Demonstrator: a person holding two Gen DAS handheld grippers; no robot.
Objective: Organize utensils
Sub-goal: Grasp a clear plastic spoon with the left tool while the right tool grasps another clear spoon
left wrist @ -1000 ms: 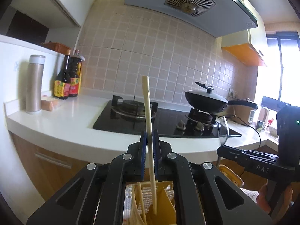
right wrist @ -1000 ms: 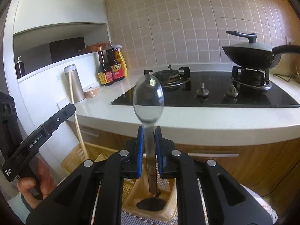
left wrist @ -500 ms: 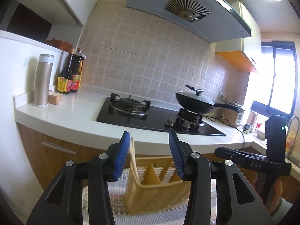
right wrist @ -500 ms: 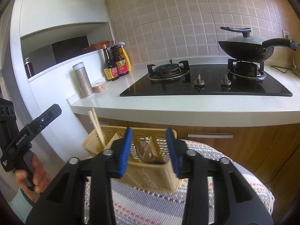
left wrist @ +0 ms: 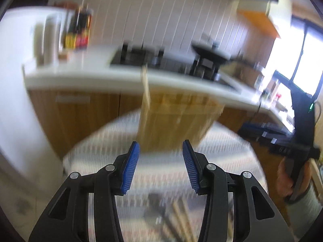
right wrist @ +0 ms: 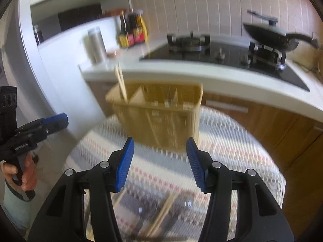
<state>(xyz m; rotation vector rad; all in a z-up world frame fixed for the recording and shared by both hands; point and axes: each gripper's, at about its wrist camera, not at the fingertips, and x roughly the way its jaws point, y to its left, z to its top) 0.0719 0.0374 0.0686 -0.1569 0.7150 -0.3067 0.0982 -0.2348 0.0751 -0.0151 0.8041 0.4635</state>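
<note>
Left to right across the right wrist view. At the far left, the left gripper (right wrist: 57, 121) hangs in a hand (right wrist: 20, 173), clear of the table. Its jaws have just been opening; in its own view the blue pads (left wrist: 131, 167) stand apart with nothing between them. A second ago they clamped a chopstick upright over the basket.

Centre left, chopsticks (right wrist: 121, 84) lean in the left-hand compartment of the yellow utensil basket (right wrist: 159, 117), which stands on the striped cloth (right wrist: 232, 153) below the white countertop (right wrist: 222, 78). A spoon handle cannot be made out among the dividers through the blur.

Centre, the right gripper (right wrist: 159, 161) has likewise just been opening, and the wider jaws now hold nothing. A second ago they held a spoon over the basket. Both releases read as finished drops.

Low in the frame, loose chopsticks (right wrist: 163, 209) and dark, blurred utensils lie on the cloth close under the jaws. Both cameras tilt down toward this pile, so the task appears only partly done, with another pick-up as the likely next step.

At right, the hob (right wrist: 222, 54) and a lidded wok (right wrist: 272, 36) play no part.
</note>
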